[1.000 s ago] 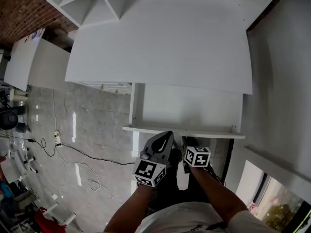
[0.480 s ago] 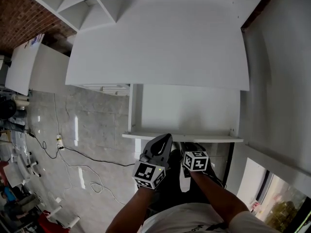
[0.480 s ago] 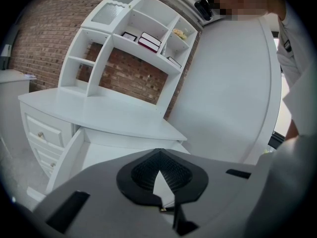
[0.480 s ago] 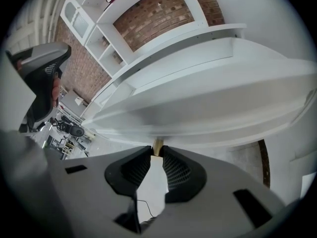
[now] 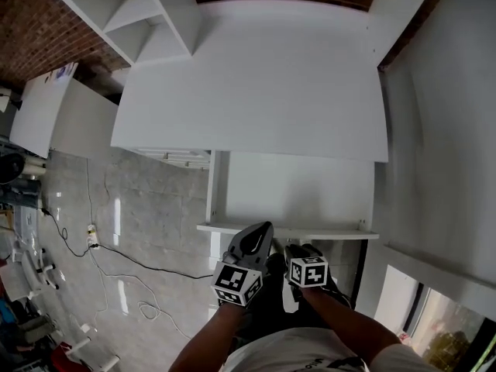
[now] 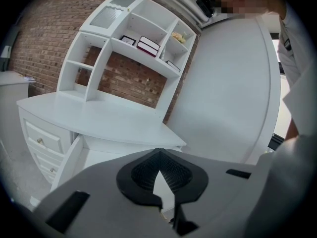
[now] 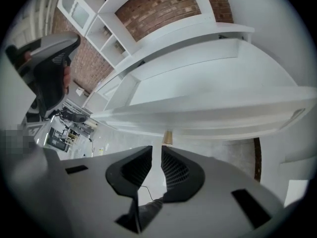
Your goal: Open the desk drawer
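A white desk (image 5: 248,76) fills the scene. Its drawer (image 5: 294,184) (white like the desk) stands pulled out beneath the desk's front edge. Nearer than the desk's drawer front, the left gripper (image 6: 157,152) has its jaws together, empty. Beside it, the right gripper (image 7: 157,148) is closing, with a narrow gap and nothing between its jaws.
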### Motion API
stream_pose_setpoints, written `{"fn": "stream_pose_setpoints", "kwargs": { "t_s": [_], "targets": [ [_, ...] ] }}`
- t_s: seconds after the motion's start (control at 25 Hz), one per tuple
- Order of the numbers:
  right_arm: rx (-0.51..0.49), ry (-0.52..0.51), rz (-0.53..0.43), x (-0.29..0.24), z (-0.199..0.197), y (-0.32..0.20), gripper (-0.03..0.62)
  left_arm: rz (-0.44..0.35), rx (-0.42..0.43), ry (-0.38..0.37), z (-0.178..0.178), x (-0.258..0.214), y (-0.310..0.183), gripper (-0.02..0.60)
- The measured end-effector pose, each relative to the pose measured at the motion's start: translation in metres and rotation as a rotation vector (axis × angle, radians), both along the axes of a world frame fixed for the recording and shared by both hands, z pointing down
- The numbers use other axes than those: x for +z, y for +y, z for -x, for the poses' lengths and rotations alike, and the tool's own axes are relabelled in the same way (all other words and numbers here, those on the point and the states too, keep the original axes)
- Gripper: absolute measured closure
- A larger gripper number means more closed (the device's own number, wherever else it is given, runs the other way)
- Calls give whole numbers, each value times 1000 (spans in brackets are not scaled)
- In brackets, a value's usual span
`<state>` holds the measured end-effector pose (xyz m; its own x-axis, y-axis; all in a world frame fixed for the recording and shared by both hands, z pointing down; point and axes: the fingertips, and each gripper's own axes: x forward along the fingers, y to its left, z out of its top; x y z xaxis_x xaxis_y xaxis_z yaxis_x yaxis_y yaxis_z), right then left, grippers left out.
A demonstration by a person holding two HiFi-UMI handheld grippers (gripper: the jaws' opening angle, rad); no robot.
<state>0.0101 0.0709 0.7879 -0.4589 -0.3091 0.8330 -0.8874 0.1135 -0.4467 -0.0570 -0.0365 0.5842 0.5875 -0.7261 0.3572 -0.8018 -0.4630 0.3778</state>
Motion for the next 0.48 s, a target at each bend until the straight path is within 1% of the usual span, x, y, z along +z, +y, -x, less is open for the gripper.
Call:
{"fn": "stream_pose_setpoints", "kwargs": {
  "t_s": [0.08,0.2,0.36,0.48],
  "targets": [
    [-50,-23,-1,-17,7,2,534,0,2,0,0,-4,-2,569],
    [-114,-76,-37,-50,20,-1,542,-1,3,2,2,-15,-6,569],
    [-159,-144,-131,-98,32,-22,548,-15,-8,11,7,-34,-13,569],
    [-184,-174,-217,-134,36,-45,551,-25,-26,15,14,-51,-21,569]
  ]
}}
